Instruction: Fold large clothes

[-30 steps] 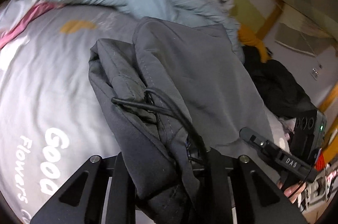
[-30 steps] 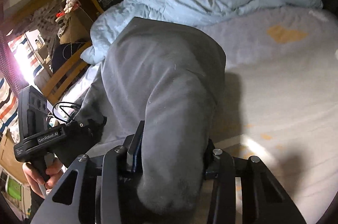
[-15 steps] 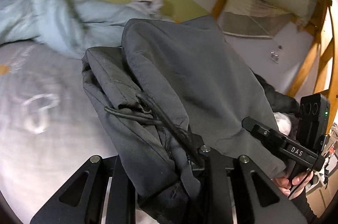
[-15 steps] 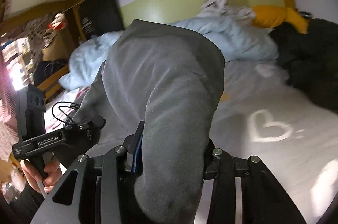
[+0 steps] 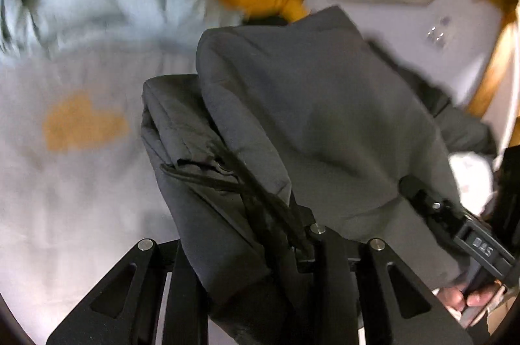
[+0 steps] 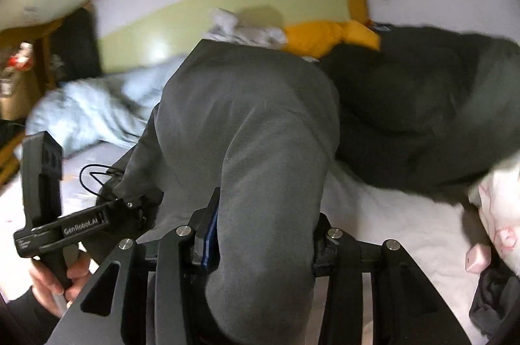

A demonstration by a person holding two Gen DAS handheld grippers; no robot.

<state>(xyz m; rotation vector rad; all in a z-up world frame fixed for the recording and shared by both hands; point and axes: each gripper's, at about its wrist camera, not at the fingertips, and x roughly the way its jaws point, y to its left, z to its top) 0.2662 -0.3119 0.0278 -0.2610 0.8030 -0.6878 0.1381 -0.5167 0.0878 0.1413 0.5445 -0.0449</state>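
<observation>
Both tongs have swung the grey garment [image 6: 260, 133] across the bed toward the dark clothes pile [image 6: 422, 117].

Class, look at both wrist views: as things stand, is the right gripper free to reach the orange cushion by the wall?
Probably not. The right gripper is clamped on the grey garment, which hangs before it, and a dark clothes heap lies beside the orange cushion.

Right gripper [image 6: 263, 234] gripped bunched grey garment [image 6: 247, 124] above bed [image 6: 390, 221]; left gripper [image 6: 130, 208] held its other side.
</observation>
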